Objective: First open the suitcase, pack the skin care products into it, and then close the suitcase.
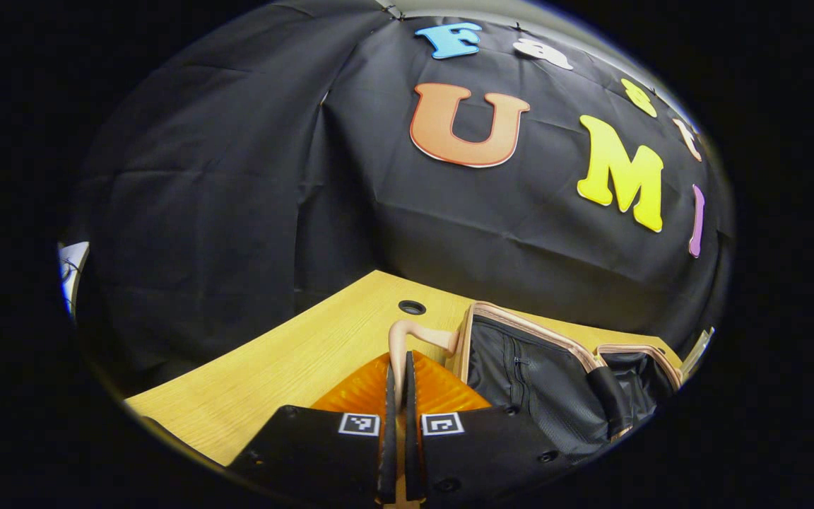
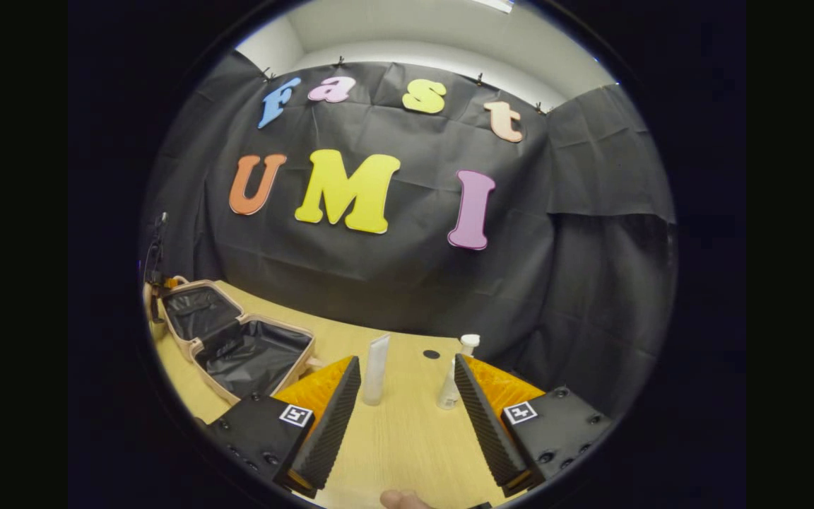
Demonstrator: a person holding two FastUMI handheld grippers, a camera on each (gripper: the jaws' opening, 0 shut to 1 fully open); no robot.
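Observation:
The suitcase (image 1: pixel 541 375) stands open on the wooden table (image 1: pixel 287 360), its black lining and pale pink rim showing. My left gripper (image 1: pixel 399 359) is shut on the suitcase's pale handle (image 1: pixel 421 332), which arches up from between the fingers to the case's rim. In the right gripper view the suitcase (image 2: pixel 251 353) lies open at the left, both halves showing. A white tube (image 2: pixel 376 367) and a small white pump bottle (image 2: pixel 451 378) stand upright on the table. My right gripper (image 2: pixel 407 359) is open just short of them, one product near each fingertip, touching neither.
A round cable hole (image 1: pixel 412 307) sits in the table (image 2: pixel 407 438) near the back wall, behind the handle; it also lies between the two products (image 2: pixel 432 354). The black cloth wall closes off the table's far edge. A fingertip (image 2: pixel 400 500) shows at the bottom.

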